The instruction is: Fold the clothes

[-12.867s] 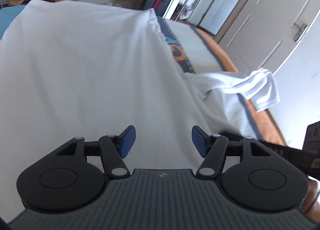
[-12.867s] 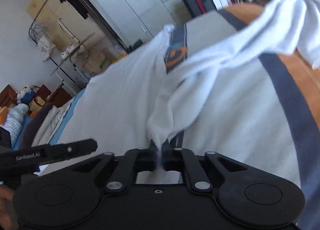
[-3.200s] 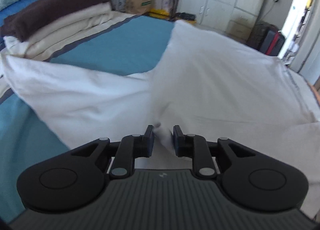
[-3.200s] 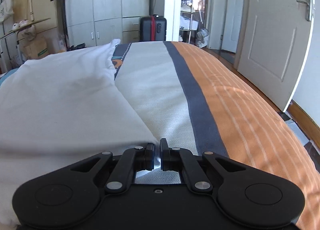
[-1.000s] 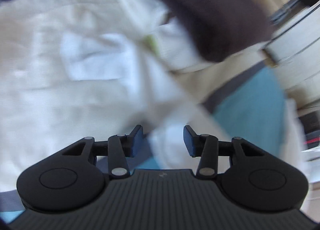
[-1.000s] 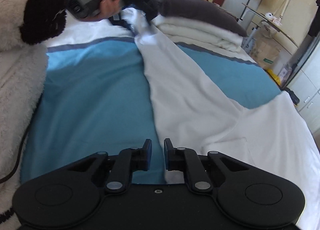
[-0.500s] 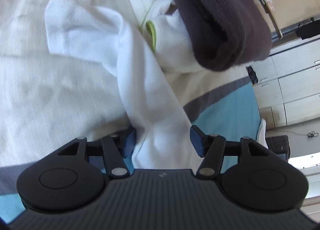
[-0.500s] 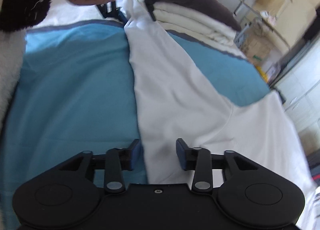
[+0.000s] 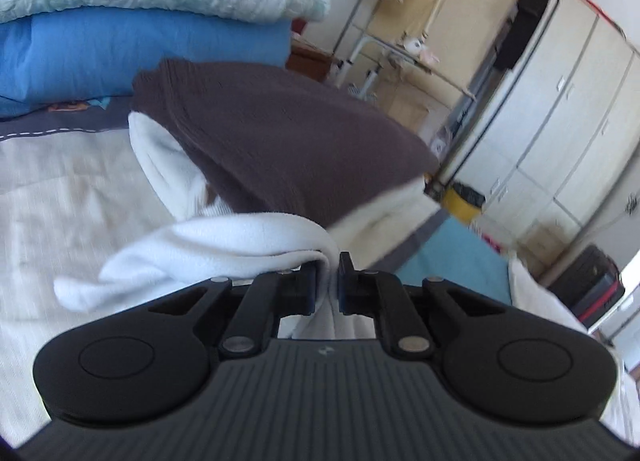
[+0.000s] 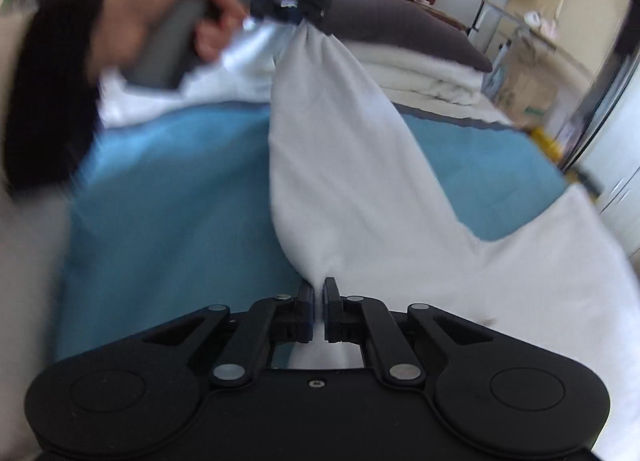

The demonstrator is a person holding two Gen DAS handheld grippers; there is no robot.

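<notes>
Bed edges and clearance: blue sheet (image 10: pixel 168 197) exposed on both sides of the raised cloth, open toward the near side; far side bounded by a stack of folded bedding, dark brown blanket (image 9: pixel 288 141) over cream layers (image 10: pixel 424 81). Beyond that, quilt and blue pillow (image 9: pixel 140 45) piled at the head of the bed. Right margin occupied by white wardrobe doors (image 9: pixel 560 133), a yellow bin (image 9: pixel 464 201) and a dark suitcase (image 9: pixel 592 289) on the floor.

Left tool (image 9: pixel 329 281): nearly closed, white cloth pinched between the blue pads (image 9: pixel 311 285). Seen from the right wrist view, same tool (image 10: pixel 288 9) raised above the bed, gripped by the person's left hand (image 10: pixel 172 21); motion blur present.

Right tool (image 10: pixel 318 301): drawn in narrow, clamped on a gathered edge of the cloth, low over the bed.

White garment (image 10: pixel 340 165): stretched taut as a long tapering band between the two tools, lifted clear of the blue sheet along that span; broader body spread flat on the bed to the right (image 10: pixel 560 281). Loose end bunched and draped left of the left tool (image 9: pixel 192 253), over the pale bedspread (image 9: pixel 60 189). Fabric plain white, fine-textured, lightly creased at both pinch points.
</notes>
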